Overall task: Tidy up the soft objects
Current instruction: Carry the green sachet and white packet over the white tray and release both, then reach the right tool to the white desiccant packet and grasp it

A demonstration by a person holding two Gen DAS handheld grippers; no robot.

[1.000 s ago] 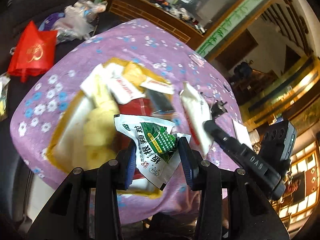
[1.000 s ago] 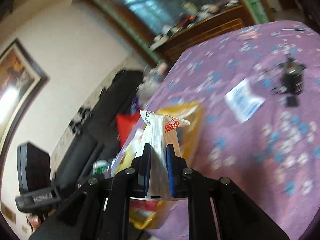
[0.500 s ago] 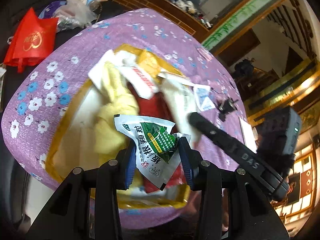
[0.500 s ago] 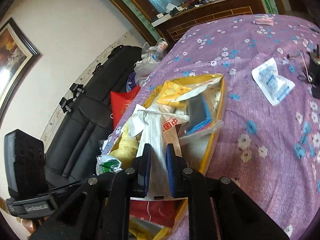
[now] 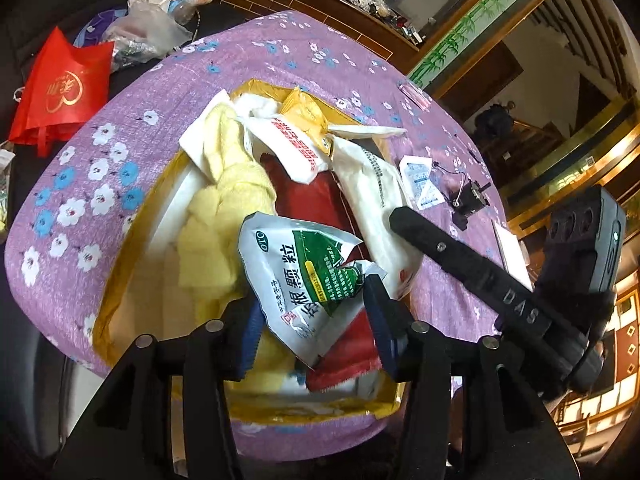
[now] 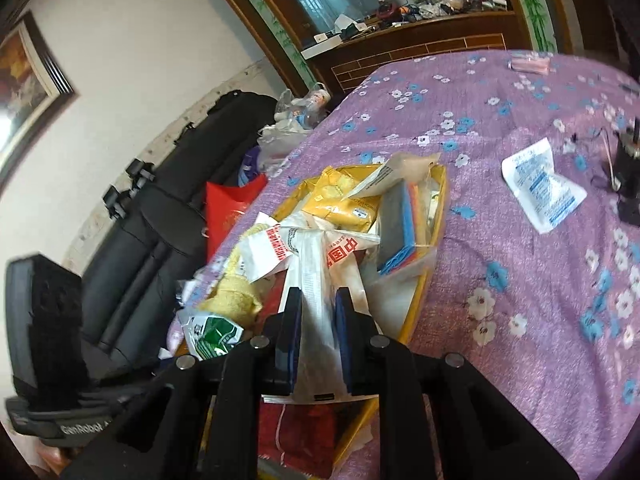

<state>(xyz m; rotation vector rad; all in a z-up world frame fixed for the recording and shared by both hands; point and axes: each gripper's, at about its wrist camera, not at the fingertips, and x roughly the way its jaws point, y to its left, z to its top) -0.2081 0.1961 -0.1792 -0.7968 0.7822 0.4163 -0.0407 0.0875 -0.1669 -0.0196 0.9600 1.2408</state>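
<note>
The left tongs (image 5: 312,320) are opening over the yellow box (image 5: 120,292); the green-and-white sachet (image 5: 304,280) lies between their pads, which stand clear of it. The right tongs (image 6: 318,322) are also opening, narrowly, with a long white packet (image 6: 316,264) between them, still touched by the pads. Only the right view shows the blue sponge (image 6: 400,232) in the box; only the left shows the red pouch (image 5: 316,200). The box sits on the purple-clothed bench (image 6: 520,280).
</note>
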